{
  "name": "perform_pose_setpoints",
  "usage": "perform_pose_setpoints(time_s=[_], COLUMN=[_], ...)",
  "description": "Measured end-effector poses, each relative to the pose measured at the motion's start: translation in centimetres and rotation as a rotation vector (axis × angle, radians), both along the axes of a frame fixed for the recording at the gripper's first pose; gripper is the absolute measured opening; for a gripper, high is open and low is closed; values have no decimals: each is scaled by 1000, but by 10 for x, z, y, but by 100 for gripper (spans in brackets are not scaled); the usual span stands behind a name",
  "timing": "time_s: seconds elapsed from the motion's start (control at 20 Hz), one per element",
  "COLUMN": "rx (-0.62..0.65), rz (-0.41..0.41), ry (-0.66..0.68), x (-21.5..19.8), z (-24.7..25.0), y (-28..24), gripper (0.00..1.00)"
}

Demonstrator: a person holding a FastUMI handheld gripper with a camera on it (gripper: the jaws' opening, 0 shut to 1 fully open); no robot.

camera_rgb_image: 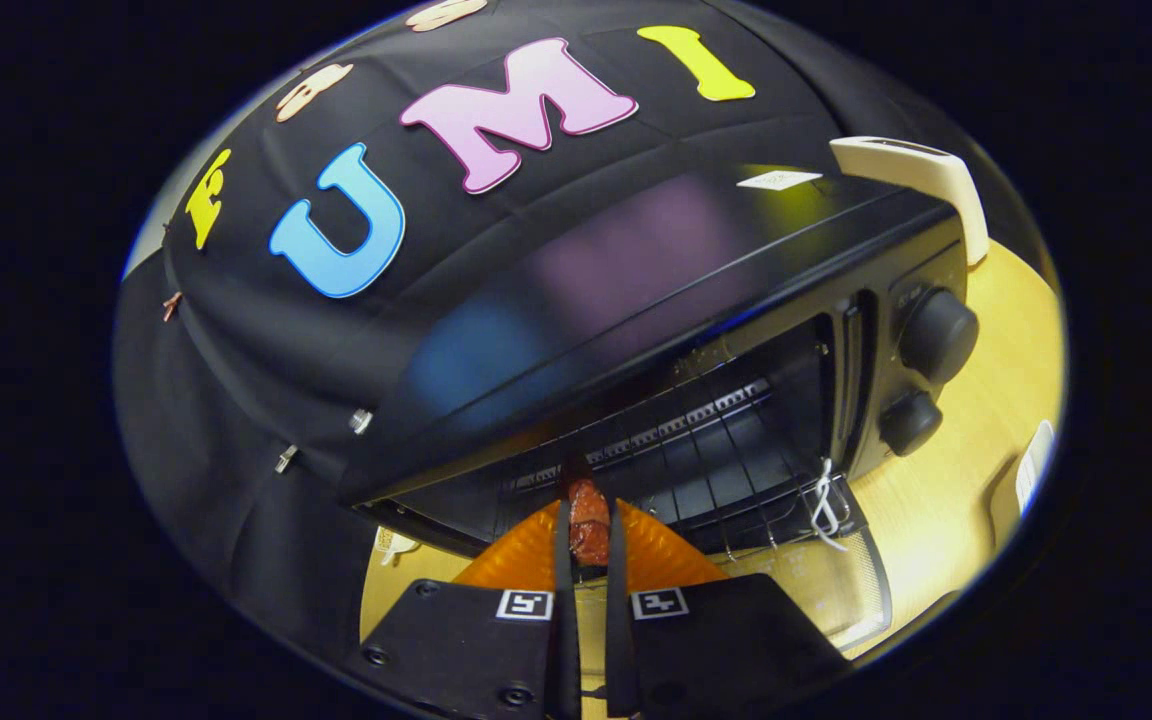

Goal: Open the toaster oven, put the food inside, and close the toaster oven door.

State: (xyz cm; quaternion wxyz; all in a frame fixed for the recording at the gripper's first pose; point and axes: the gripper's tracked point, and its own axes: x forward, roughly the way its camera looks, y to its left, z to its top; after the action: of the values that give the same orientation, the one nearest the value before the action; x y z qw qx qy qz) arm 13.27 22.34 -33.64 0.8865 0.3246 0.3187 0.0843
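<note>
A black toaster oven [636, 290] stands on the wooden table just ahead of me, its door [816, 570] swung down and open, with a white string tied to it. Inside, a wire rack [696, 450] spans the cavity. My gripper [588, 525] is shut on a small reddish-brown piece of food [588, 520], both fingers pressing its sides. The food sits at the oven's mouth, over the front of the rack. Two black knobs [936, 335] are on the oven's right panel.
A cream-white appliance [921, 175] stands behind the oven on the right. The light wooden table [946, 500] extends to the right of the oven, with a white object [1031, 465] near its edge. Black cloth wall lies behind and left.
</note>
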Motion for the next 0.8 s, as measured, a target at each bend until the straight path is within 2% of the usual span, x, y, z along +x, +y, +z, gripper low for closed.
perform_pose_setpoints(time_s=[0.1,0.25,0.3,0.4,0.5,0.55,0.8], rx=[-68,-193,-228,-273,-303,-315,-364], rz=[-5,1,3,1,-2,-6,-14], ry=[16,31,37,34,17,12,-3], x=[2,3,2,0,-4,-5,-23], z=[-8,-20,-22,-24,-17,-17,3], y=[-7,-19,-23,-28,-33,-34,-46], gripper=[18,42,46,63,91,99,98])
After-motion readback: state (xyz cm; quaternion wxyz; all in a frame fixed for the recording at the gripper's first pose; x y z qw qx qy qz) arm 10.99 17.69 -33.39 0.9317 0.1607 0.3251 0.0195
